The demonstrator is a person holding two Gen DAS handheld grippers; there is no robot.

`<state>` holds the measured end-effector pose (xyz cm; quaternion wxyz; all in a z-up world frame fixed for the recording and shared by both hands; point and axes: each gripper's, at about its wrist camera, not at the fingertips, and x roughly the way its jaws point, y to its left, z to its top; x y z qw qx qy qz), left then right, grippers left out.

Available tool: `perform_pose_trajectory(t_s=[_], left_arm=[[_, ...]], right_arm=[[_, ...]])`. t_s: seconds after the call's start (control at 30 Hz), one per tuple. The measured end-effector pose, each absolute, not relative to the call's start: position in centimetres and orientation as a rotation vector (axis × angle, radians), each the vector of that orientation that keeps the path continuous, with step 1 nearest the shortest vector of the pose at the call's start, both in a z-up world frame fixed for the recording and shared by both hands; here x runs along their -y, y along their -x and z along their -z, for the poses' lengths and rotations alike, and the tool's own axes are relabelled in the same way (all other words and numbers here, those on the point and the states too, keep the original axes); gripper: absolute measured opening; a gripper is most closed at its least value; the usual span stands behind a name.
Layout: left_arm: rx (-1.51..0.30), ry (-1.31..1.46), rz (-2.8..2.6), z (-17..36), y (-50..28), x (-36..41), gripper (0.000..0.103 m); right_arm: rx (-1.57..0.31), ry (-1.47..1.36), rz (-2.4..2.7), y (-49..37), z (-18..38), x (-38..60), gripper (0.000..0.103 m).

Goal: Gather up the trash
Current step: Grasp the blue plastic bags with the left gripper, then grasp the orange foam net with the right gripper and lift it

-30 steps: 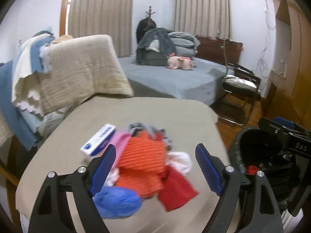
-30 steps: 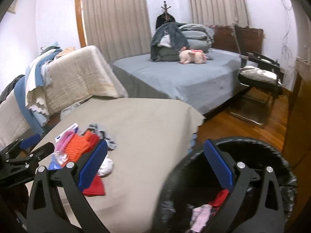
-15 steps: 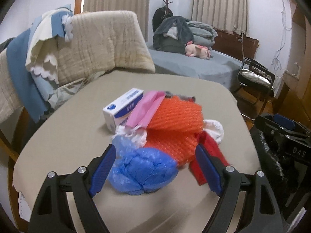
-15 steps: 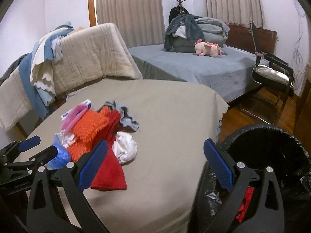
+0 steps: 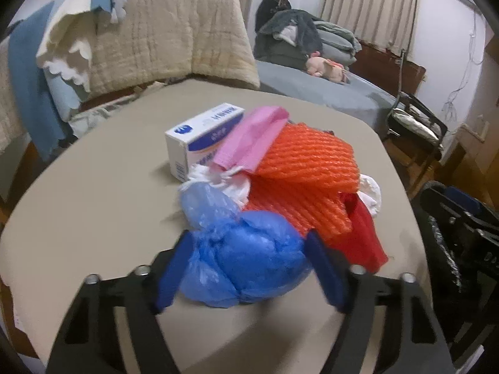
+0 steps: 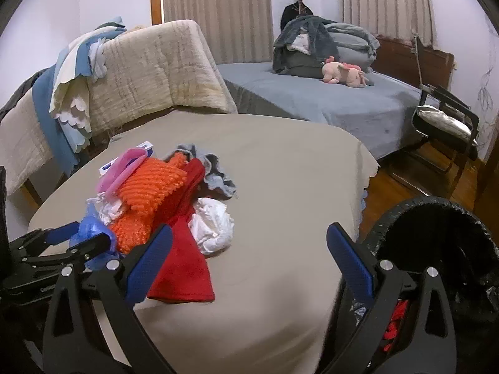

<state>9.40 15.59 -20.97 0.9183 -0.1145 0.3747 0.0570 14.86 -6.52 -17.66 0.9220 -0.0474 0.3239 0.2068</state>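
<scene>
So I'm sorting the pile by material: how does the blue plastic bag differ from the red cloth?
The blue plastic bag is crumpled into a puffy, shiny ball; the red cloth lies flat and matte. The bag sits between the left gripper jaws; the cloth lies in front of the open right gripper, unheld. The bag is at the pile's left end, the cloth on its right side. Both rest on the beige table.

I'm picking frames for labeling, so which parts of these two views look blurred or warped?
Left wrist view: left gripper fingers are smeared by motion blur around the blue plastic bag, while the white box stays fairly sharp. Right wrist view: mostly crisp, right gripper sharp; fisheye bends the table edge and darkens corners.
</scene>
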Motion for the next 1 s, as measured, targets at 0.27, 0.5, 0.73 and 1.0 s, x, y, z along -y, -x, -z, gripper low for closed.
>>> perform_pose_trajectory(t_s=[0.27,0.5,0.73,1.0], left_arm=[[-0.747,0.235,-0.107,20.3,-8.7,-15.4,0.047],[-0.688,0.235,-0.126,18.0,-7.2,-16.1,0.045],[-0.627,0.235,-0.171,15.7,-6.6,-18.0,0.045],[-0.627,0.221,-0.231,16.2,-7.7,-20.1,0.045]], right_arm=[[-0.663,0.097,-0.453,-14.9,17.4,5.1,0.096],[-0.639,0.094,-0.490,-15.4,16.4,3.4,0.096],[-0.626,0.106,-0.535,-16.7,16.0,0.7,0.096],[-0.669,0.105,-0.564,-19.0,17.0,-2.2,0.095]])
